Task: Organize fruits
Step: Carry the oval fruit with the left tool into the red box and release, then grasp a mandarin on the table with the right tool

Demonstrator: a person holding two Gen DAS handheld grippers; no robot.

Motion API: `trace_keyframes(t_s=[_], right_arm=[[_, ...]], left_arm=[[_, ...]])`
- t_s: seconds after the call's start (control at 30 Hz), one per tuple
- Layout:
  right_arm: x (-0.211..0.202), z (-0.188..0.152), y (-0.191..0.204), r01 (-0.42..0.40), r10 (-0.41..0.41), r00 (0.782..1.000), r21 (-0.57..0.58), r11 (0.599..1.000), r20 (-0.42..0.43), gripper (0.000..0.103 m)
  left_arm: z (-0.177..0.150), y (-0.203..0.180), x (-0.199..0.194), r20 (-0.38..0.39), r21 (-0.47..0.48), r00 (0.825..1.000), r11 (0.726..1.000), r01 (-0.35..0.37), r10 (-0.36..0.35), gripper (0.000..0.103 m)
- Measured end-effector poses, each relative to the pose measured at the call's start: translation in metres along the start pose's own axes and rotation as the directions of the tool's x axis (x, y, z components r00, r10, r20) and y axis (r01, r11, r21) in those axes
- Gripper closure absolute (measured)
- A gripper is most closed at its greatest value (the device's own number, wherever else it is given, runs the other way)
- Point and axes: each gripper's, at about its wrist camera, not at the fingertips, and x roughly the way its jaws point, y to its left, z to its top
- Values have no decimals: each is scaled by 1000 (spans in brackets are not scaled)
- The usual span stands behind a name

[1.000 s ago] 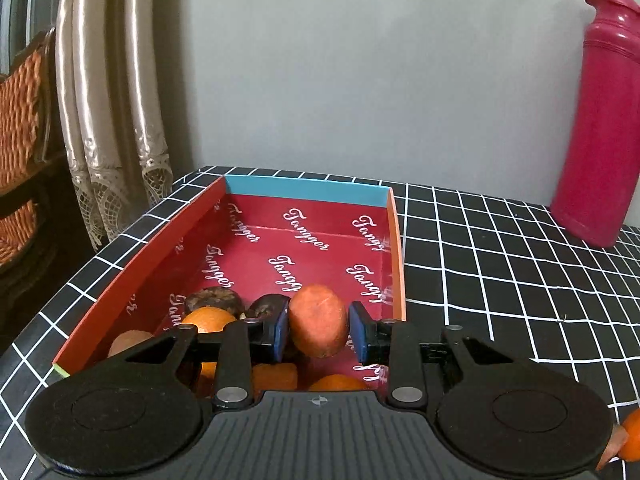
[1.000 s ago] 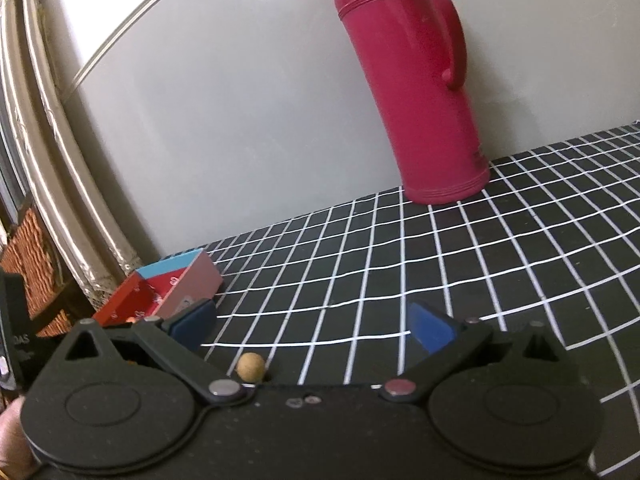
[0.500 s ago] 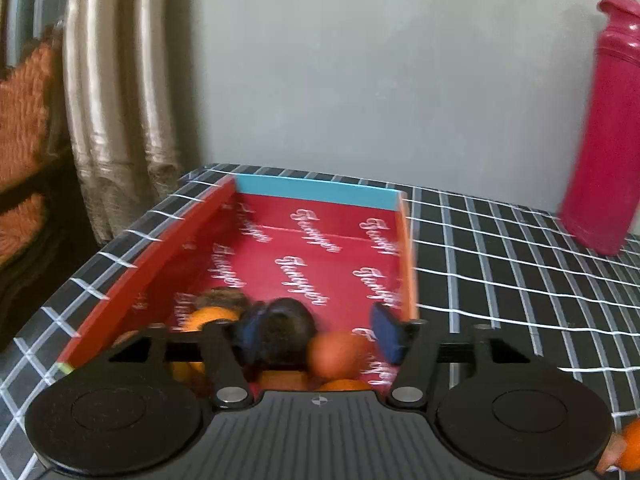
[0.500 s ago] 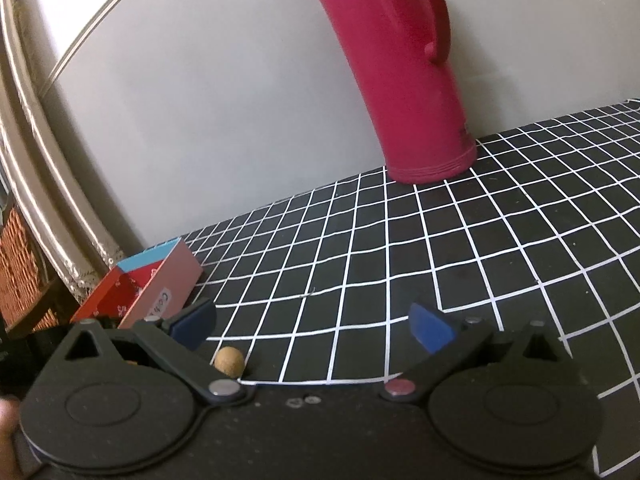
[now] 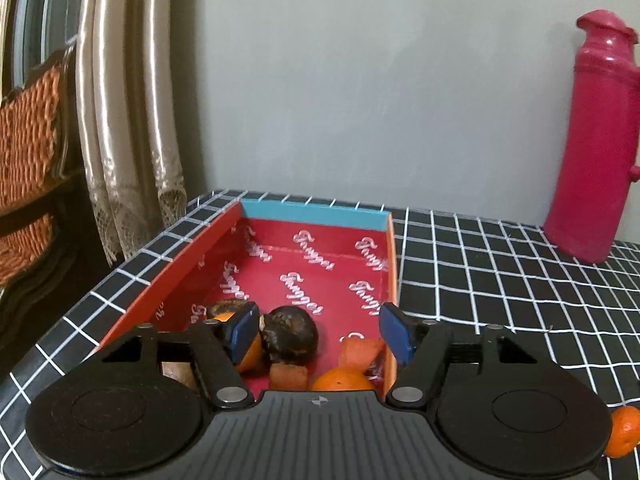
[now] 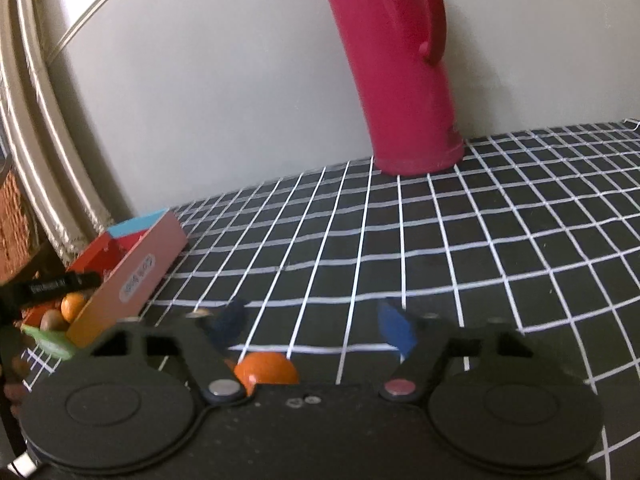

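Note:
A red box (image 5: pixel 180 264) with a blue far wall holds several fruits at its near end: a dark round fruit (image 5: pixel 290 334), an orange piece (image 5: pixel 358 352), an orange (image 5: pixel 340 380) and others. My left gripper (image 5: pixel 320 332) is open and empty just above them. My right gripper (image 6: pixel 314 328) is open over the table, with an orange fruit (image 6: pixel 266 368) on the cloth just below and between its fingers, not held. The box also shows at the left of the right wrist view (image 6: pixel 136 276). Another orange (image 5: pixel 622 432) lies on the table right of the box.
A tall pink flask (image 5: pixel 592 140) stands on the black grid-pattern tablecloth (image 5: pixel 500 280) by the wall, also in the right wrist view (image 6: pixel 400 72). Curtains (image 5: pixel 120 120) and a wicker chair (image 5: pixel 28 140) are past the table's left edge.
My left gripper has opened and let go of the orange piece, which now lies in the box. My right gripper has moved toward an orange fruit, now between its fingers.

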Motion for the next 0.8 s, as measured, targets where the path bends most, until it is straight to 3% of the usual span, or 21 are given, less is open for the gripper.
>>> trace_keyframes(t_s=[0.2, 0.27, 0.3, 0.6, 0.8], right_arm=[[1, -9, 10, -88, 86, 995, -44, 995, -50, 48], [3, -12, 16, -94, 89, 994, -74, 993, -67, 67], [4, -13, 18, -96, 89, 993, -88, 992, -76, 69], [6, -19, 20, -108, 98, 990, -101, 989, -104, 65], [1, -16, 19, -102, 97, 993, -77, 992, -63, 66]], left_arm=[[-3, -9, -12, 34, 43, 999, 999, 13, -14, 36], [-4, -9, -14, 35, 42, 999, 999, 12, -14, 35], [-5, -8, -15, 35, 44, 999, 999, 9, -11, 35], [-7, -6, -15, 30, 44, 999, 999, -14, 13, 34], [-8, 2, -18, 30, 31, 999, 999, -31, 30, 32]])
